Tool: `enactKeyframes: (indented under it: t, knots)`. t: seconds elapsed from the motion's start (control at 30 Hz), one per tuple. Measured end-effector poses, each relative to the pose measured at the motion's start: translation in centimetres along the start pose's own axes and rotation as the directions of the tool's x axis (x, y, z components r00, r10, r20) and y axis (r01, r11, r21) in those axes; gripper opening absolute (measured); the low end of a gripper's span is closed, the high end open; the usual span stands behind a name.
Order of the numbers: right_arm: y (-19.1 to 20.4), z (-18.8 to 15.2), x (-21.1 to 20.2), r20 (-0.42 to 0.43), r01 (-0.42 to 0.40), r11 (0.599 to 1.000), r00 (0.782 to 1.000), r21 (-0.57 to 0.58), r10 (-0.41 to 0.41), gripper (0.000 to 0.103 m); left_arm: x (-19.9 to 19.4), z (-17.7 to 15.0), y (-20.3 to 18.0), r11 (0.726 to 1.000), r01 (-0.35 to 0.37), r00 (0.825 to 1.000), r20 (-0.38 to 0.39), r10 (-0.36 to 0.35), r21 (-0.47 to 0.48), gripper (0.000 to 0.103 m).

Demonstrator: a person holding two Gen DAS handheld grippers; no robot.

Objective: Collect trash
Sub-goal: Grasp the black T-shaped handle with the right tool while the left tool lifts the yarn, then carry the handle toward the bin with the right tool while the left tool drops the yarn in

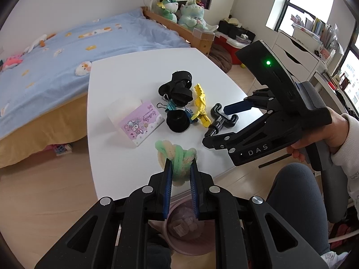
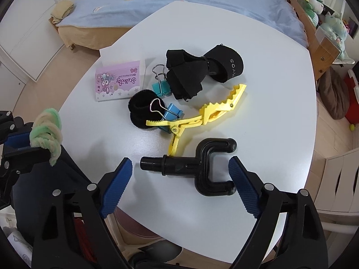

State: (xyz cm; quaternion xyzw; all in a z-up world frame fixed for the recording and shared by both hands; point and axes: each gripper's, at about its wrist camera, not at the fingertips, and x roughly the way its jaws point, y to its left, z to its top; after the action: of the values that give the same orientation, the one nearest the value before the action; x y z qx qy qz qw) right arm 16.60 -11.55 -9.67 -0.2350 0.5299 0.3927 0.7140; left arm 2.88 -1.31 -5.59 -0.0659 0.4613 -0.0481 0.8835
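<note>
The left gripper (image 1: 181, 168) is clamped on a bundle of green and cream pipe cleaners (image 1: 177, 157), held above the near edge of the white table (image 1: 134, 71), with the pink bin (image 1: 179, 244) directly below. Release only once the bundle hangs fully over the bin mouth.

The right gripper (image 2: 179, 179) stands with jaws wide apart, nothing gripped, straddling a black forked fitting (image 2: 197, 168) that lies flat on the table. Centre the pads on its straight stem before closing; the yellow clip (image 2: 202, 116) just beyond should stay clear.
</note>
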Motion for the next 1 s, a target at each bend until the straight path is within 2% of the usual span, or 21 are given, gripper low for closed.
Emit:
enactKeyframes:
  t: [0.23,0.37,0.43,0.47,0.73,1.0]
  knots:
    - [0.0,-0.2,-0.4,0.000,0.039,0.998,0.999,0.044,-0.039,0.083,0.1,-0.1,0.1,1.000,0.000,1.000,0.000,0.000,0.000,0.015]
    - [-0.3,-0.2,-0.3,-0.005,0.043,0.998,0.999,0.045,-0.043,0.075,0.1,-0.1,0.1,1.000,0.001,1.000,0.001,-0.001,0.000,0.015]
    - [-0.3,-0.1,-0.3,0.000,0.041,0.998,0.999,0.046,-0.041,0.068,0.1,-0.1,0.1,1.000,0.001,1.000,0.000,-0.001,0.000,0.015]
    - [-0.3,-0.1,-0.4,0.003,0.037,0.998,0.999,0.044,-0.038,0.061,0.1,-0.1,0.1,1.000,0.001,1.000,0.000,-0.001,-0.001,0.015]
    - [-0.6,-0.1,-0.7,0.019,0.027,0.998,0.999,0.055,-0.029,0.059,0.1,-0.1,0.1,1.000,0.001,1.000,0.004,-0.001,0.001,0.015]
    - [0.1,-1.3,-3.8,0.107,0.014,0.998,0.994,0.066,-0.021,0.059,-0.4,-0.1,-0.5,1.000,0.011,1.000,0.011,-0.011,0.016,0.015]
